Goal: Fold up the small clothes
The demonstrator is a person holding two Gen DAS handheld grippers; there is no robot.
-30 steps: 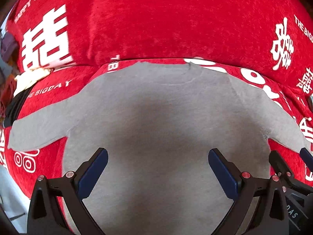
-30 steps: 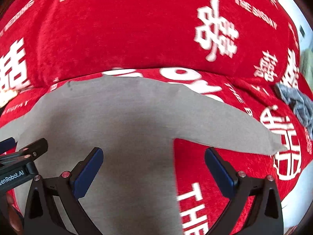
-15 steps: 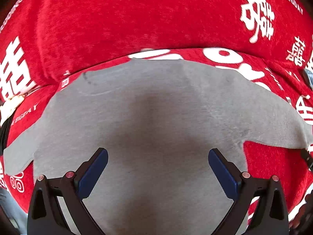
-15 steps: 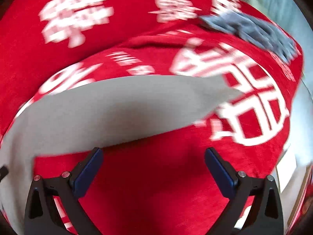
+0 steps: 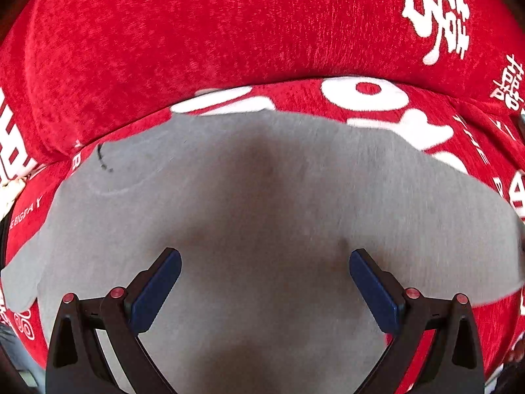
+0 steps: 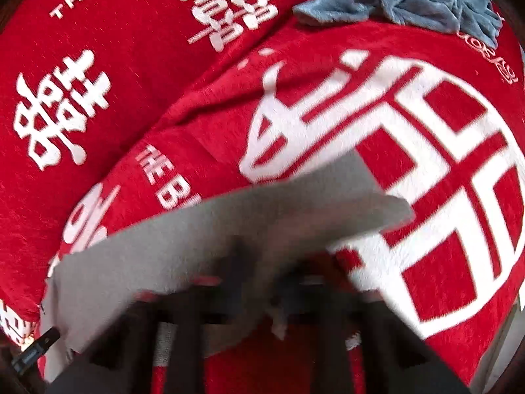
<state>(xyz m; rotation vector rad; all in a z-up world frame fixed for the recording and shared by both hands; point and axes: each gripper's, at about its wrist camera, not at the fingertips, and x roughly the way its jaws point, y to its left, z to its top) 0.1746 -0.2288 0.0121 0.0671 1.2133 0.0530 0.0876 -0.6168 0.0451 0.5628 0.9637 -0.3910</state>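
Two blue-padded fingers of the left hand-held gripper (image 5: 264,290) stand wide apart above a flat grey long-sleeved top (image 5: 262,203) filling the lower frame on a red white-lettered blanket (image 5: 197,39). Right view: the blurred right hand-held gripper (image 6: 259,282) looks closed on the top's sleeve (image 6: 229,223) at lower centre; a crumpled blue-grey cloth (image 6: 410,3) lies upper right.

Both views are bright and evenly lit, with saturated colour on the red blanket (image 5: 197,49) and no glare. A soft dark shadow falls across the middle of the grey shirt (image 5: 262,197) in the left wrist view. The right wrist view is smeared by motion blur near the camera, where the right gripper (image 6: 262,295) dissolves into dark streaks; fisheye bending curves both pictures toward black corners.
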